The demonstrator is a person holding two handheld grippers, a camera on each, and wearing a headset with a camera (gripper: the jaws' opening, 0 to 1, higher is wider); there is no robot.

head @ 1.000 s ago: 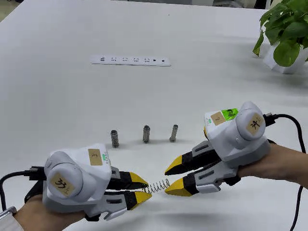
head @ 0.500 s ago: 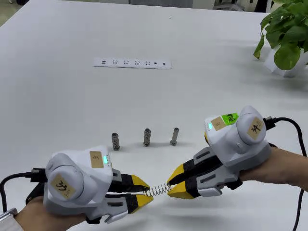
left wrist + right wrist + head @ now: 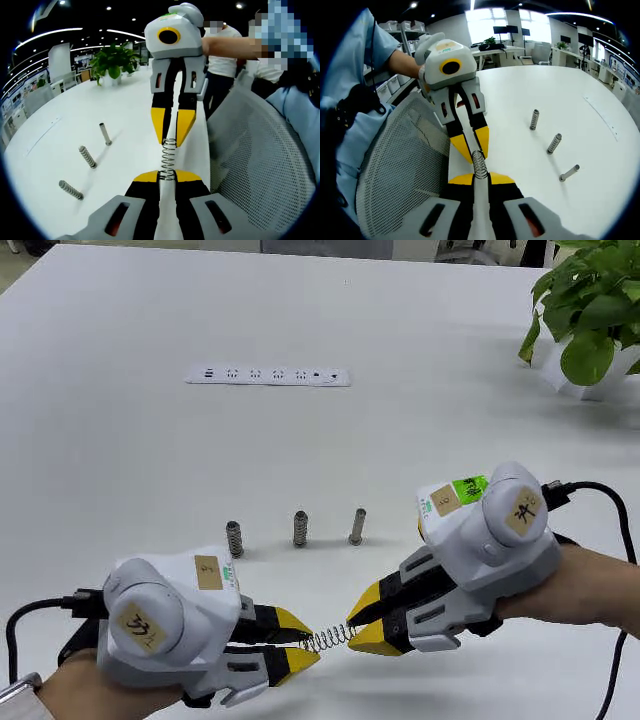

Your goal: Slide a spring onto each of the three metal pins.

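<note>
1. Spanning both grippers, the spring point(image 3: 327, 638) lies level, nearside of the bare pin point(image 3: 357, 526).
2. Both the left gripper point(image 3: 308, 640) and right gripper point(image 3: 353, 628) pinch an end; right sits nearer that pin.

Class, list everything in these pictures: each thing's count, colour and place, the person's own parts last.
Table: one, white, under everything.
Left pin: one, grey, wearing a spring.
Middle pin: one, grey, wearing a spring.
Right pin: one, grey, bare.
Loose spring: one, silver, held between both tongs.
Power strip: one, white, far side.
Plant: one, green, far right corner.
Mesh chair: one, pale, beside the table.
Left tongs: one, yellow-tipped, shut on one spring end.
Right tongs: one, yellow-tipped, shut on the other end.
</note>
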